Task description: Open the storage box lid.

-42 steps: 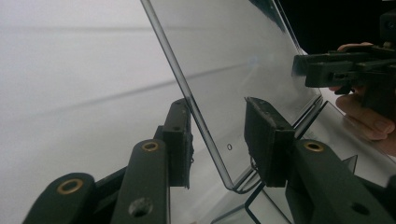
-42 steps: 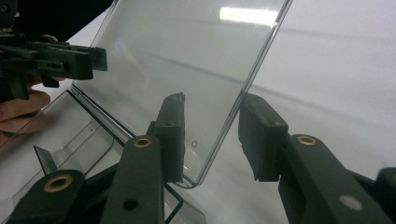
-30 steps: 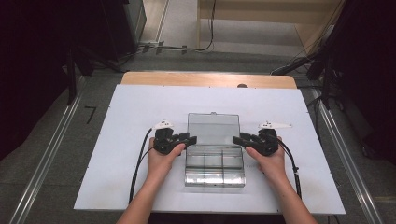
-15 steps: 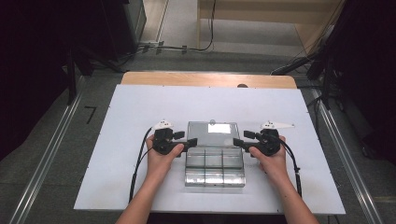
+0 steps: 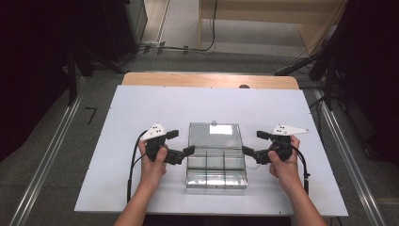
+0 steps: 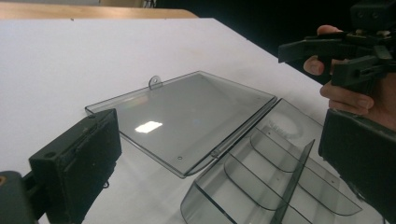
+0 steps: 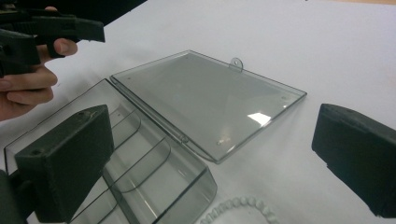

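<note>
I am holding my left hand-held gripper (image 5: 181,142) and right hand-held gripper (image 5: 251,143) just beside the clear box (image 5: 216,162), which is lying open between them; both jaws have just been opening wide, gripping nothing.

A white table (image 5: 141,108) with a wooden far edge (image 5: 188,79) stands on grey floor (image 5: 51,141); dark surroundings flank it.

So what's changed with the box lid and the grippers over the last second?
The lid has swung back and lies flat open on the table. Both jaws have just been opening with nothing between them: left gripper, right gripper. The box tray stayed put.
</note>
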`<action>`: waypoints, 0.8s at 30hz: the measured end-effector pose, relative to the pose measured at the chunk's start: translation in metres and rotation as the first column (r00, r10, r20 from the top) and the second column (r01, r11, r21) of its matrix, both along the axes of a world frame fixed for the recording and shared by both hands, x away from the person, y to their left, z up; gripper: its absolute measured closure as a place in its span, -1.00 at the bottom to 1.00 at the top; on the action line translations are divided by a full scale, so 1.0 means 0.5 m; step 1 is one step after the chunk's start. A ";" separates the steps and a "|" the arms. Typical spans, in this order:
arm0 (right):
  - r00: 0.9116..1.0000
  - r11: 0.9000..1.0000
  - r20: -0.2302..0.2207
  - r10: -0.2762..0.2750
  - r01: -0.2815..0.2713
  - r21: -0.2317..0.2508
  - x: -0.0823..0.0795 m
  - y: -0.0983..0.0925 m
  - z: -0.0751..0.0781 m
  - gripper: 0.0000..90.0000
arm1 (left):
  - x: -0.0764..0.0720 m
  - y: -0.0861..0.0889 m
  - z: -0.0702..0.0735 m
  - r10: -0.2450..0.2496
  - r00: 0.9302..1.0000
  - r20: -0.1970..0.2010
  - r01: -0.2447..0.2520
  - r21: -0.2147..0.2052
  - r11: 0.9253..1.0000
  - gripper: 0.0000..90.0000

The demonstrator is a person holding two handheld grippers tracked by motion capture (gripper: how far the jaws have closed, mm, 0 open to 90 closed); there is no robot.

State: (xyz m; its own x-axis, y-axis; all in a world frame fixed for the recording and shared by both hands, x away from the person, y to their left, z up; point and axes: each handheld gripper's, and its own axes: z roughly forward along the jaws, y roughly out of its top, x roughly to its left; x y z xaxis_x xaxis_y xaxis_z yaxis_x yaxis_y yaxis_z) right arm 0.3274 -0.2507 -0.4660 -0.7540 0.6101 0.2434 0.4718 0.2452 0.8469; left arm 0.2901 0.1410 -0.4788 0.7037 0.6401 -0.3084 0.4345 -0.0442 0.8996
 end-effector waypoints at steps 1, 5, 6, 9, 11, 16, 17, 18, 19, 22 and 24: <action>1.000 1.000 -0.004 -0.003 0.003 0.001 -0.002 -0.004 0.001 -1.00 | -0.003 0.001 0.000 -0.006 1.000 0.005 0.005 0.002 1.000 -1.00; 1.000 1.000 0.005 -0.001 0.002 -0.015 -0.007 -0.017 0.003 -1.00 | -0.016 0.010 0.000 -0.010 1.000 0.012 0.009 0.019 1.000 -1.00; 1.000 1.000 0.008 -0.004 0.004 -0.023 -0.008 -0.019 0.004 -1.00 | -0.018 0.013 0.001 -0.007 1.000 0.014 0.007 0.015 1.000 -1.00; 1.000 0.998 0.015 -0.024 0.025 -0.056 -0.012 -0.025 0.002 -1.00 | -0.025 0.022 0.003 -0.006 1.000 0.023 0.006 0.018 1.000 -1.00; 1.000 0.997 0.013 -0.028 0.028 -0.074 -0.012 -0.028 0.000 -1.00 | -0.032 0.025 0.003 -0.007 1.000 0.031 0.006 0.023 1.000 -1.00; 1.000 0.995 -0.004 -0.029 0.029 -0.098 -0.009 -0.034 -0.008 -1.00 | -0.050 0.035 0.000 0.001 0.998 0.055 -0.003 0.029 1.000 -1.00; 1.000 0.994 -0.010 -0.030 0.028 -0.104 -0.007 -0.035 -0.009 -1.00 | -0.053 0.038 0.000 0.001 0.998 0.058 -0.002 0.030 1.000 -1.00; 0.999 0.994 -0.015 -0.030 0.028 -0.105 -0.006 -0.036 -0.011 -1.00 | -0.056 0.041 -0.001 -0.003 0.998 0.059 0.001 0.030 1.000 -1.00; 0.999 0.994 -0.016 -0.028 0.026 -0.110 -0.006 -0.037 -0.013 -0.96 | -0.058 0.043 -0.001 -0.004 0.998 0.058 0.003 0.030 1.000 -1.00; 0.999 0.992 -0.022 -0.025 0.022 -0.127 -0.005 -0.037 -0.015 -0.96 | -0.066 0.050 -0.004 -0.009 0.998 0.062 0.007 0.039 0.999 -1.00; 0.999 0.991 -0.028 -0.020 0.016 -0.134 -0.004 -0.037 -0.016 -0.96 | -0.072 0.054 -0.004 -0.009 0.998 0.062 0.006 0.042 0.999 -1.00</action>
State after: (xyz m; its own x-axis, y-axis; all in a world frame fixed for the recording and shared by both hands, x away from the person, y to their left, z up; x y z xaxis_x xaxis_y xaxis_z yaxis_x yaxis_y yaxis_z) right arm 0.3255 -0.2694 -0.4742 -0.7363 0.6522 0.1802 0.5009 0.3464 0.7932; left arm 0.2541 0.1680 -0.4809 0.7256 0.6460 -0.2371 0.3774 -0.0854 0.9221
